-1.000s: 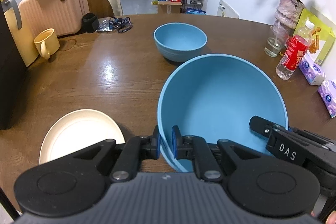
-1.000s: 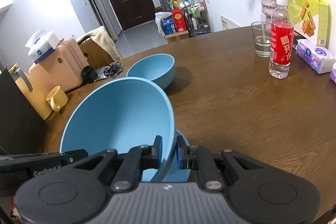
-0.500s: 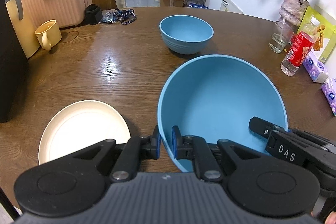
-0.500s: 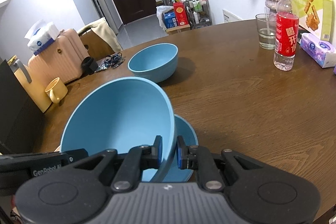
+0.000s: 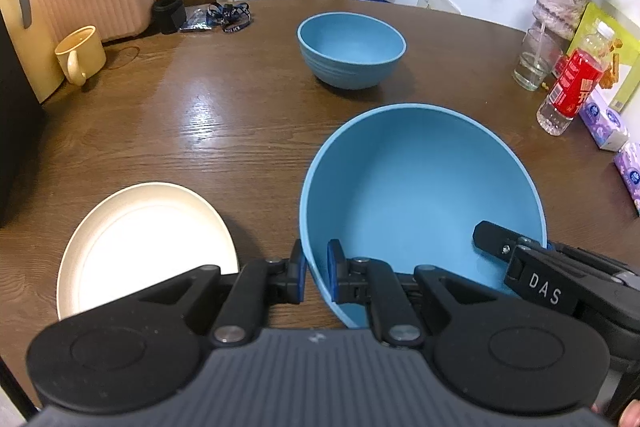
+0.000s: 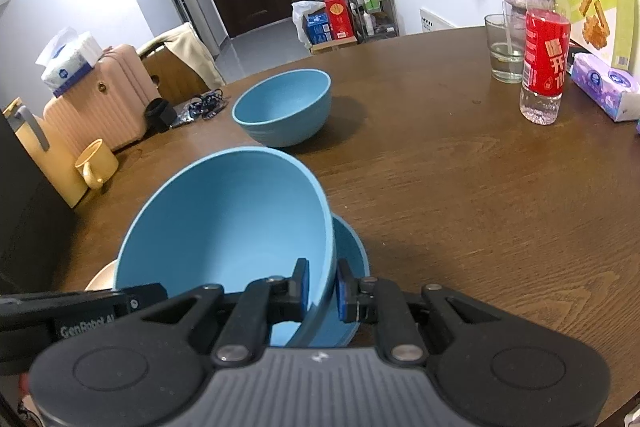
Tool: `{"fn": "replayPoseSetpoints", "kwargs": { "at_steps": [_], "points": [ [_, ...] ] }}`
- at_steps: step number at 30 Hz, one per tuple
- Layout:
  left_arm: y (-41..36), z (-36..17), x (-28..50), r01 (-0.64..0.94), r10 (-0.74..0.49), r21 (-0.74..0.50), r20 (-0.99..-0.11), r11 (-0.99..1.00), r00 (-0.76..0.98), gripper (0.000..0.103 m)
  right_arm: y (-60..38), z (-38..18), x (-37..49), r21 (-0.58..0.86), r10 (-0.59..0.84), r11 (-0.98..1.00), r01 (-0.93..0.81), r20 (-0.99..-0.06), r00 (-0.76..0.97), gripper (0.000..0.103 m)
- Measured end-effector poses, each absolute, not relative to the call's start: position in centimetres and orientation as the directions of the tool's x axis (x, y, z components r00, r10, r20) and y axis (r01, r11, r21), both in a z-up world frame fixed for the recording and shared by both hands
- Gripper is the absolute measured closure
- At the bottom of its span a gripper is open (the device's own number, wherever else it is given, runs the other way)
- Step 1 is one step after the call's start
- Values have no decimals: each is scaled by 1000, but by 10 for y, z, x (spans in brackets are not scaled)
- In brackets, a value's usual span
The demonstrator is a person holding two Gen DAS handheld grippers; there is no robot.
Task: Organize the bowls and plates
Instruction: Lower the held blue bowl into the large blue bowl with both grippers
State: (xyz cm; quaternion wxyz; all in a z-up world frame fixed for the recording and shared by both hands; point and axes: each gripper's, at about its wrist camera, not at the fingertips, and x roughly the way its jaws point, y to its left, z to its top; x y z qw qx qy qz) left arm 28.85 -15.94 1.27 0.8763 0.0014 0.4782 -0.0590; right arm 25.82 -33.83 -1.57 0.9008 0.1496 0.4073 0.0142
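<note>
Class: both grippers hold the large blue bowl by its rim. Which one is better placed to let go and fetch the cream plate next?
Probably the left gripper: the cream plate lies just beside it, while the right gripper grips the large blue bowl on its far rim.

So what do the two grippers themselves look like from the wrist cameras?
Both match: left gripper and right gripper have matte black linkage arms with silver pivot screws, blue-padded jaws and a ribbed grey base. White lettering marks their sides: "DAS" on the right, "GenRobot.AI" on the left.

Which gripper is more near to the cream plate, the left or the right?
Left. The left gripper holds the big blue bowl's rim beside the cream plate; the right gripper grips the rim's far side.
</note>
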Motion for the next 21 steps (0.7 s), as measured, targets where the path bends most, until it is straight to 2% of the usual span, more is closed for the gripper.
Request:
{"fn": "replayPoseSetpoints", "kwargs": {
  "at_steps": [21],
  "points": [
    [-169,-15,307,124,-76,-16,-868,992,490,92,-322,-28,275,130,65,990,61,-785,616,90]
  ]
}}
